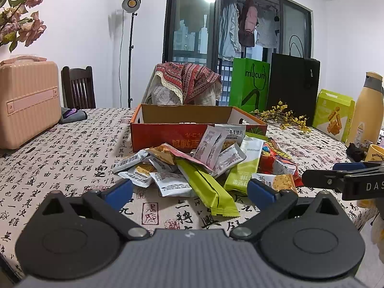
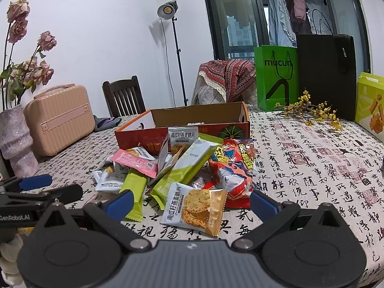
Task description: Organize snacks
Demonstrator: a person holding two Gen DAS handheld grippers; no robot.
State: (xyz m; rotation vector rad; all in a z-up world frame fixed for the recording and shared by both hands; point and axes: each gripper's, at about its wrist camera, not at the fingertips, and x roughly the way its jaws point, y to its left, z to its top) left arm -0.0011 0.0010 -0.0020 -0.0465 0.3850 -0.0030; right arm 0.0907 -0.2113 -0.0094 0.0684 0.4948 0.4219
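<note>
Both our left gripper (image 1: 189, 190) and right gripper (image 2: 190, 202) gape empty, so next we grab the cracker pack (image 2: 194, 210) at 12 o'clock for the box (image 2: 182, 129).

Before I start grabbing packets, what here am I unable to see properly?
- Cardboard box floor: both views, front wall hides it.
- Bottom packets in the snack pile: both views, covered by upper packets.
- Yellow cup: left wrist, frame edge cuts it off.
- Right gripper open, left gripper open.
</note>
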